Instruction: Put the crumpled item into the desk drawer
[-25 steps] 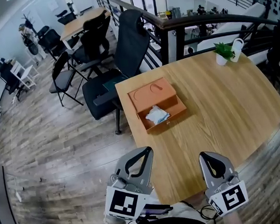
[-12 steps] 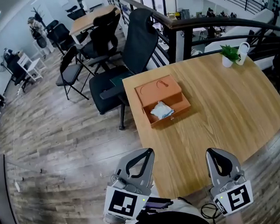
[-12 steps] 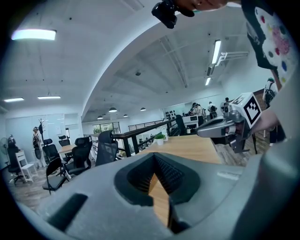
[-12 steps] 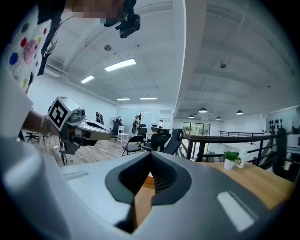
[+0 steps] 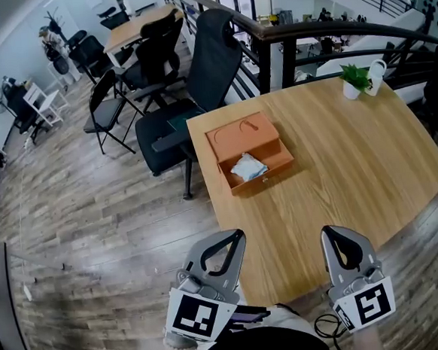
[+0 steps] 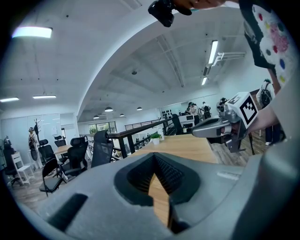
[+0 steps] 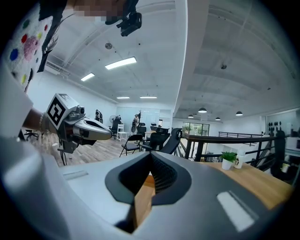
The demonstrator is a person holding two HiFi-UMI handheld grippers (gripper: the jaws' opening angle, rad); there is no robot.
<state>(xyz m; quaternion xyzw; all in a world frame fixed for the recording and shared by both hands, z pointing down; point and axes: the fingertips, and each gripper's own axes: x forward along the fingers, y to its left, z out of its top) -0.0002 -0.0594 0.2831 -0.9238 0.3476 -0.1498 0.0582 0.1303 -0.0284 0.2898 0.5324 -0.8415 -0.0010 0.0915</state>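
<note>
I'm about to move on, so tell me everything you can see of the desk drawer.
The drawer is a shallow orange tray, standing open, pulled toward the viewer out of a matching low box with shapes recessed in its top. It looks like plastic or painted wood. The unit sits flat on the wooden table, near the table's left edge in the head view. A crumpled white item lies inside it. Nothing else touches it.

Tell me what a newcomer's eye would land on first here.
First the orange drawer box near the left edge of the wooden table, its drawer pulled open with the crumpled white item lying inside. Then the left gripper and right gripper, low in the head view by the table's near edge, both shut and empty.
</note>
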